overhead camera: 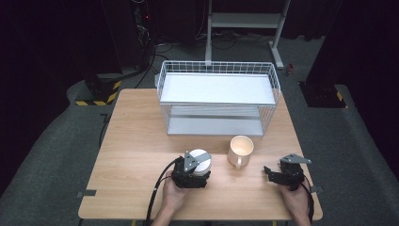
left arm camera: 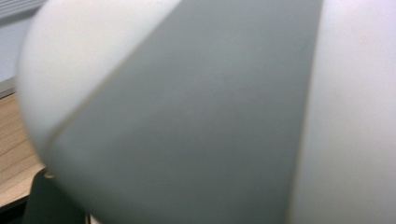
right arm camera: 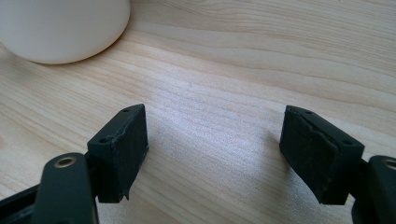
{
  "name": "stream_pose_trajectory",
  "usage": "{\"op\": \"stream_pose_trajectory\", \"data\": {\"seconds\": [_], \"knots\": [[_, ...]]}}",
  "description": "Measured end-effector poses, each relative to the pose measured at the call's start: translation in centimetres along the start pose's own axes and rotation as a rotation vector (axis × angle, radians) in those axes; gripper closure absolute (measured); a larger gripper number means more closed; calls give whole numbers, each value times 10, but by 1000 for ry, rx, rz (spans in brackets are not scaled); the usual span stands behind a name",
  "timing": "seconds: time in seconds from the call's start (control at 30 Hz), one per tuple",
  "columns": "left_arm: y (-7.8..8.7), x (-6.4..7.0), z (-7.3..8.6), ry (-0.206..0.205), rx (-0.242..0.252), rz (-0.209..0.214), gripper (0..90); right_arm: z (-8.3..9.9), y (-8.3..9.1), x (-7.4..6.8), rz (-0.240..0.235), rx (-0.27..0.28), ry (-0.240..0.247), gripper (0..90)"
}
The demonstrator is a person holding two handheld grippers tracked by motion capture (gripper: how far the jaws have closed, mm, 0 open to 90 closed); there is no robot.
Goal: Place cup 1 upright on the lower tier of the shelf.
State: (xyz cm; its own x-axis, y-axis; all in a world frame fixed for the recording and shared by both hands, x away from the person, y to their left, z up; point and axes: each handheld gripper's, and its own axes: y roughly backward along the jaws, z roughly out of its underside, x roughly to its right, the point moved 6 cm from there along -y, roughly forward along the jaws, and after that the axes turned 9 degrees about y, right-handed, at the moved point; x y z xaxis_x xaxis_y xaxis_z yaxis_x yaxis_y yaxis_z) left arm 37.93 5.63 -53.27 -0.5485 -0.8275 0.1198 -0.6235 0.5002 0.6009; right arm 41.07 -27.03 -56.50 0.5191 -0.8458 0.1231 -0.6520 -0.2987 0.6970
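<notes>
Pale wood makes up the surface (overhead camera: 136, 155), and on it two cups are counted: one white cup (overhead camera: 201, 159) near the front, left of centre, and one cream mug (overhead camera: 240, 150) just to its right, standing upright with its handle turned toward the front edge. The two are near each other but apart.

One wire rack (overhead camera: 219, 96) with two white shelves is seen at the back of the surface, well apart from both cups.

Two grippers are counted, each held in one hand. The left gripper (overhead camera: 190, 173) is pressed up against the near side of the white cup, its grey plate overlapping the cup's rim in the high view. In the left gripper view the white cup (left arm camera: 355, 116) is so close that it is blurred, and the jaws are covered — whether they are clamped on it cannot be told.

The right gripper (right arm camera: 215, 154) is rested low on bare wood at the front right, its jaws spread wide with nothing between them. A curved cream base (right arm camera: 60, 28), likely the mug's, is seen ahead and to the left of them in the right gripper view, untouched.

Dark floor, cables and a metal stand lie beyond the surface.
</notes>
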Motion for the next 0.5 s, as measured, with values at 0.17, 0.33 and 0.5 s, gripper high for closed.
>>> {"op": "stream_pose_trajectory", "data": {"seconds": [0.17, 0.33, 0.5], "knots": [[0, 0, 0, -4, 3, -6, 190, 0, 0, 0, 0, 0, 0, 236], [1, 0, 0, -7, 5, -8, 190, 0, 0, 0, 0, 0, 1, 236], [1, 0, -1, 5, 14, -3, 191, 0, 0, 0, 0, 0, 0, 236]]}}
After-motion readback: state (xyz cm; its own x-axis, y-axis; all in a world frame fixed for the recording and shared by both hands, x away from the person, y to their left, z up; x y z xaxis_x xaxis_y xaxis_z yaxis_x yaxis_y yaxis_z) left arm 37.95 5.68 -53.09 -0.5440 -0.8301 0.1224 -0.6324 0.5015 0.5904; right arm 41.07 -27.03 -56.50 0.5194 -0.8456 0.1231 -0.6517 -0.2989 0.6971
